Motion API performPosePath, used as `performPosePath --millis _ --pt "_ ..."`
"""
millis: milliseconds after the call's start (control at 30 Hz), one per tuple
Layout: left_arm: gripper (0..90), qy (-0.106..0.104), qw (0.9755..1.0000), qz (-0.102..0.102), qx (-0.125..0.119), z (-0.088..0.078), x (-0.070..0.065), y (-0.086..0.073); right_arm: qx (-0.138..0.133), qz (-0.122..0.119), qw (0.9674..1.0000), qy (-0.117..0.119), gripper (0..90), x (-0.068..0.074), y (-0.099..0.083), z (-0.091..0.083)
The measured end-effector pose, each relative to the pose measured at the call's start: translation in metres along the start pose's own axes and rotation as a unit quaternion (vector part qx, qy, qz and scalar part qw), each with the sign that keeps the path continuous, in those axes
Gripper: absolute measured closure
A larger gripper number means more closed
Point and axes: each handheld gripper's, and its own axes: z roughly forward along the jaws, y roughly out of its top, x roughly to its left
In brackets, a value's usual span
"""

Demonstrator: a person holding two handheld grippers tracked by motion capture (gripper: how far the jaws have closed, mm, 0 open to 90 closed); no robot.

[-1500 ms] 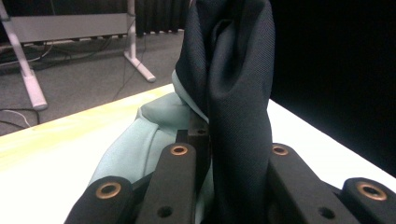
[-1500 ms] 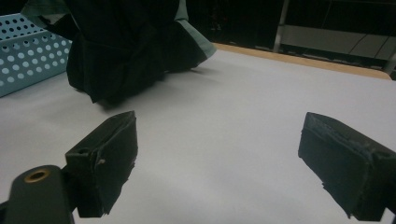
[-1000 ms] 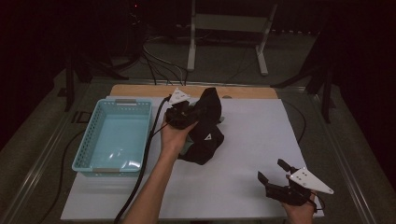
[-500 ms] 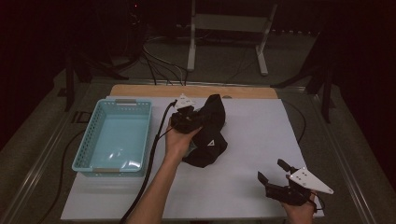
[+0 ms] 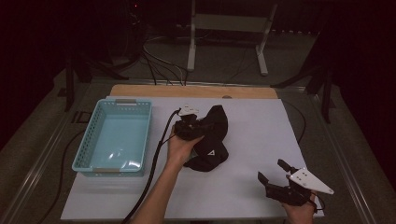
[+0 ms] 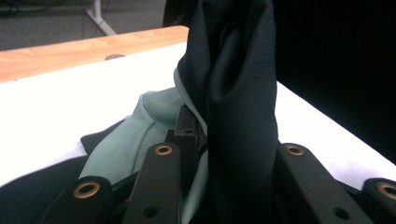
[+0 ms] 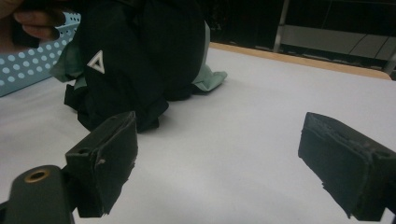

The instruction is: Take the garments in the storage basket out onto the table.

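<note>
A black garment with a small white triangle mark and pale green lining lies bunched in the middle of the white mat. My left gripper is at its upper left side, with a fold of the black cloth standing up between its jaws, beside the green lining. Those jaws have just been opening a little, and the cloth is still caught between them. My right gripper rests near the mat's front right corner, open and empty, facing the garment from a distance.
A light blue perforated basket stands on the left of the white mat; its wall shows behind the garment. The left gripper's black cable runs along the forearm. A wooden strip edges the far side, with a metal stand beyond.
My left hand has sunk toward the mat with the garment, so the lifted cloth now sits lower and more slumped. The right gripper has stayed where it was.
</note>
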Motion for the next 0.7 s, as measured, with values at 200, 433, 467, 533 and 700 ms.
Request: performPosePath --millis 200,433,467,533,700 --pt "55.7 -0.003 1.0000 0.000 0.003 0.0017 -0.0023 -0.0024 0.001 0.000 1.0000 0.000 11.8 0.0003 0.0000 0.0002" --pt "19.1 0.012 0.9998 -0.014 0.011 0.0045 -0.0062 -0.0058 0.000 -0.001 1.0000 0.000 11.8 0.0003 0.0000 0.0001" --pt "15.8 0.011 0.9998 -0.016 0.010 0.0041 -0.0062 -0.0063 0.000 -0.001 1.0000 0.000 11.8 0.0003 0.0000 0.0001" --pt "11.8 0.010 0.9998 -0.015 0.009 0.0033 -0.0068 -0.0069 0.000 -0.001 1.0000 0.000 11.8 0.0004 0.0000 0.0001" --pt "0.3 0.007 1.0000 -0.004 0.001 -0.0009 -0.0087 -0.0062 0.001 0.000 1.0000 0.001 11.8 0.0009 -0.0001 0.0005"
